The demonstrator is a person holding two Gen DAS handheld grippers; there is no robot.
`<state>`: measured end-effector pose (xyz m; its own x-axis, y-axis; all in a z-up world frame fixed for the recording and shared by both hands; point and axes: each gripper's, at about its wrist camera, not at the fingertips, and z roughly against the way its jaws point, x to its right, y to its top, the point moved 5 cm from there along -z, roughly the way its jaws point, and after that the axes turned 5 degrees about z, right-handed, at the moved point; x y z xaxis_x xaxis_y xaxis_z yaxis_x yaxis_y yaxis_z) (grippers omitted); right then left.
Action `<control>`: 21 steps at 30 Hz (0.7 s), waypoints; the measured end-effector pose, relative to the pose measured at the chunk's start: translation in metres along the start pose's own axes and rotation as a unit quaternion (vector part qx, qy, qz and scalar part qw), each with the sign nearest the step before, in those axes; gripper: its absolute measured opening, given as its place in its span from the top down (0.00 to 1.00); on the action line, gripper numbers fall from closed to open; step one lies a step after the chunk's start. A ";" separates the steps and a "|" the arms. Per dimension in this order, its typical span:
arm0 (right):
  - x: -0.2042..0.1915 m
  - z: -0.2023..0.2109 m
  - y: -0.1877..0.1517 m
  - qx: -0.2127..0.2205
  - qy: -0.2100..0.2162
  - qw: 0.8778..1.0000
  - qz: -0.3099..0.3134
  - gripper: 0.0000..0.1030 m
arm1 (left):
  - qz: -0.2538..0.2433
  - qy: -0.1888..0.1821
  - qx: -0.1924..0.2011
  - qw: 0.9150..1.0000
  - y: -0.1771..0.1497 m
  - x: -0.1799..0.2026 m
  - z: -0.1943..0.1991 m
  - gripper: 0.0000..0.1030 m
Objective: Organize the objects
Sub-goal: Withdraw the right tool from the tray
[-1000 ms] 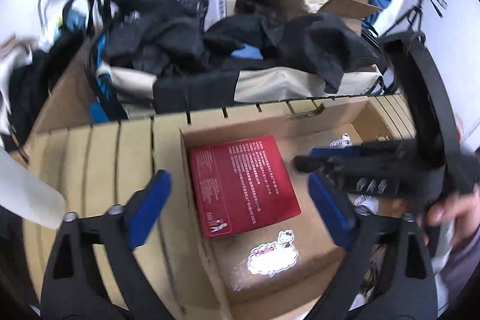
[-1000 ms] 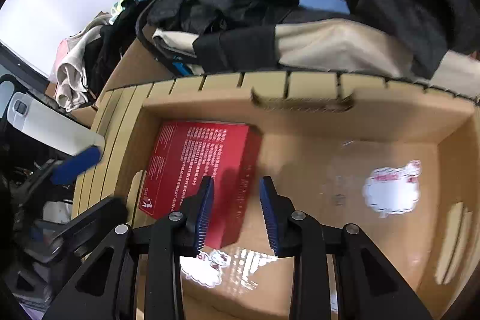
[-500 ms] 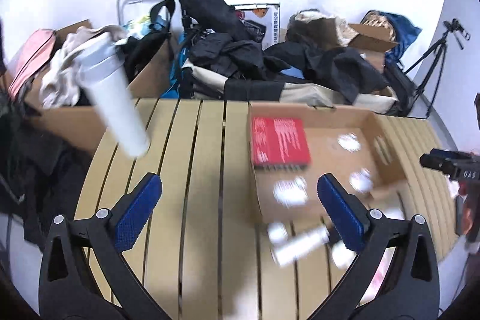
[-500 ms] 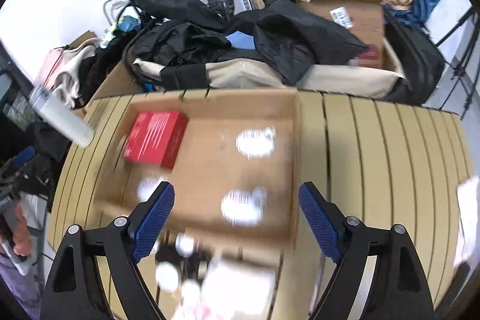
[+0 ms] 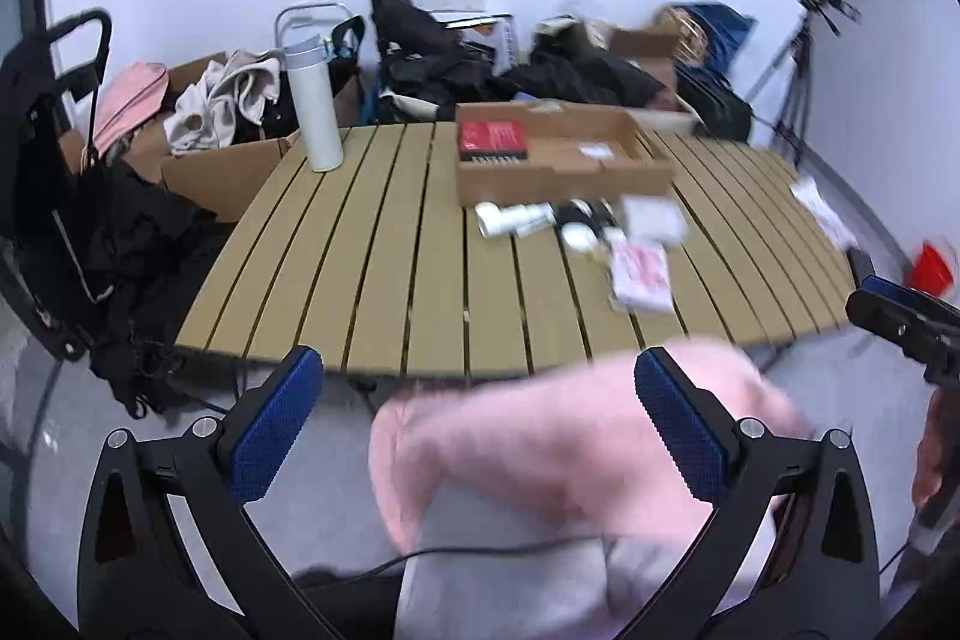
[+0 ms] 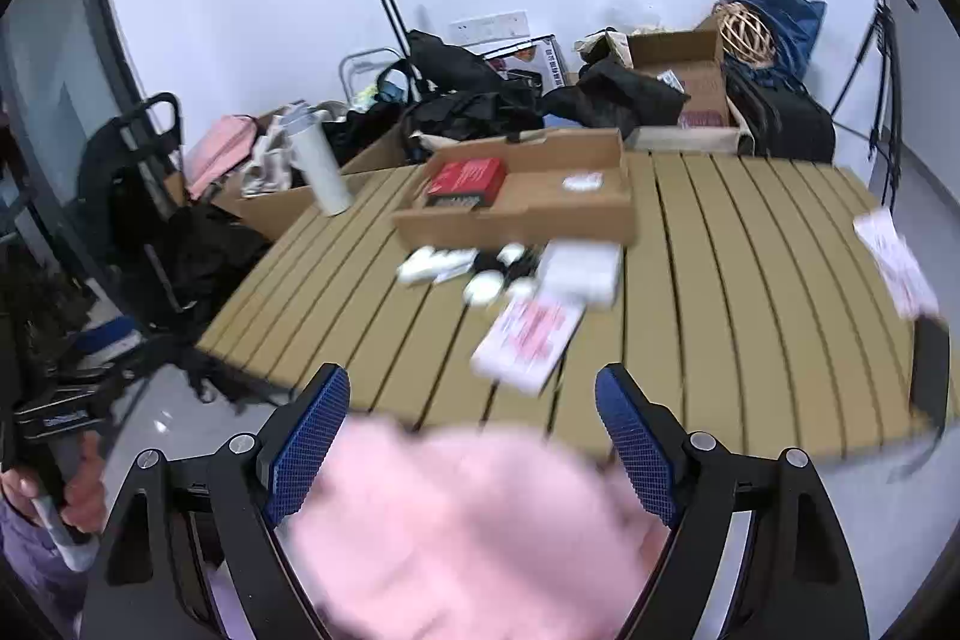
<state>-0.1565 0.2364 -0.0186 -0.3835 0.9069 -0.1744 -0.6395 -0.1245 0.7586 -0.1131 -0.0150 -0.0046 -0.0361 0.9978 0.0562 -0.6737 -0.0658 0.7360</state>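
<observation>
An open cardboard box (image 5: 564, 172) (image 6: 516, 220) stands at the back of the slatted table (image 5: 384, 250), with a red box (image 5: 493, 136) (image 6: 465, 176) lying in its left end. In front of it lie white tubes (image 5: 513, 219) (image 6: 435, 263), a flat white box (image 5: 654, 218) (image 6: 582, 271) and a pink-and-white packet (image 5: 641, 274) (image 6: 528, 334). My left gripper (image 5: 477, 355) and right gripper (image 6: 471, 373) are both open and hold nothing. They hang off the table's near edge, above pink fuzzy cloth (image 5: 570, 460) (image 6: 468, 520).
A tall white flask (image 5: 315, 106) (image 6: 318, 166) stands at the table's back left corner. Another packet (image 6: 894, 262) and a dark flat object (image 6: 929, 367) lie at the right edge. Bags, clothes, cartons, a trolley and a tripod (image 5: 798, 70) crowd the floor behind.
Both grippers drew back from over the cardboard box to beyond the table's near edge. The right jaws went from nearly shut to wide. The red box stayed in the cardboard box.
</observation>
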 end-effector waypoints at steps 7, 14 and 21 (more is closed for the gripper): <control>-0.018 0.022 -0.036 -0.001 -0.014 1.000 0.001 0.16 | -0.003 -0.016 0.023 1.000 -0.012 0.007 0.028 0.00; -0.013 0.012 -0.045 -0.008 -0.013 1.000 -0.014 0.15 | 0.013 -0.020 -0.004 1.000 -0.022 0.001 0.007 0.00; 0.011 -0.037 -0.058 -0.063 -0.027 0.998 -0.006 0.17 | 0.002 -0.075 -0.037 0.996 -0.006 0.027 -0.076 0.00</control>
<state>-0.1484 0.2385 -0.0875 -0.3405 0.9287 -0.1467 -0.7244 -0.1596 0.6706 -0.1659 0.0136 -0.0584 0.0684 0.9842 0.1634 -0.7271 -0.0630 0.6837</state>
